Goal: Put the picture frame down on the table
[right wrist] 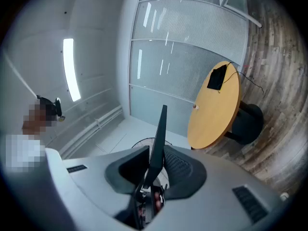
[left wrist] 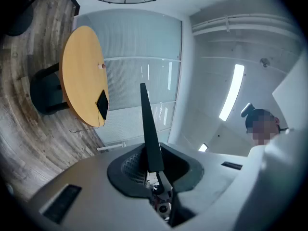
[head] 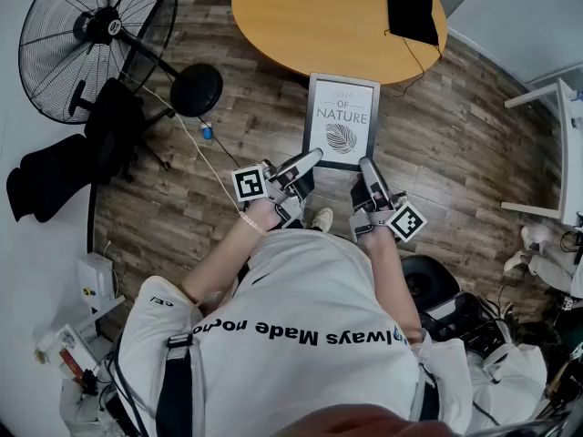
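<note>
Two grippers, one load: left gripper (head: pixel 312 158) and right gripper (head: pixel 366 166) each pinch the lower edge of the picture frame (head: pixel 342 121), held in the air just short of the table (head: pixel 310 16). Advice: advance both together, keep it level, lay it on bare tabletop clear of the black pad (head: pixel 412 12), then loosen.

Fan (head: pixel 91 39) left; picture frame (head: pixel 342 121) before table (head: pixel 310 16)
</note>
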Demonstrator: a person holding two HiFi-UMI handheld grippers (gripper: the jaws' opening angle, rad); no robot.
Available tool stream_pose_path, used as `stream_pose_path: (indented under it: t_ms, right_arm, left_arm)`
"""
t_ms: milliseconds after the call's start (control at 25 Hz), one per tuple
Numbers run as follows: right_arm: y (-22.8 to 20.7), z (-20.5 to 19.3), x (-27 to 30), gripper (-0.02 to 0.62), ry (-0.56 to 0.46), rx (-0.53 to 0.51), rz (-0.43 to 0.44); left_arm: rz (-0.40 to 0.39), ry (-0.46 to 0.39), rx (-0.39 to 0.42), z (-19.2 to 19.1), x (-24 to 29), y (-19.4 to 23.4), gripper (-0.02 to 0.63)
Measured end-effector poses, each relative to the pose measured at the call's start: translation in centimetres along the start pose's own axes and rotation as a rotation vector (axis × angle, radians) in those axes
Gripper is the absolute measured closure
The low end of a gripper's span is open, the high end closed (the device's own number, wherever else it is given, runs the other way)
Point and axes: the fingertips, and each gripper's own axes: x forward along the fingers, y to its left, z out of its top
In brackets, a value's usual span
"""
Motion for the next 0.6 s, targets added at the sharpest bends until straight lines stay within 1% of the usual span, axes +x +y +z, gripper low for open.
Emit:
stream_pose_path:
  t_ms: [200,600]
  right_arm:
    - [0.19,0.19,0.04,0.502,0.001,0.009,-0.003]
    - [0.50,0.23,0.11,0.499,0.013,-0.052,-0.014]
  left_arm:
    - [-0.002,0.003,0.009,0.09,0.22,-0.22,0.541]
    - [-0.004,0.000,0.003,0.05,0.13,-0.30,0.541]
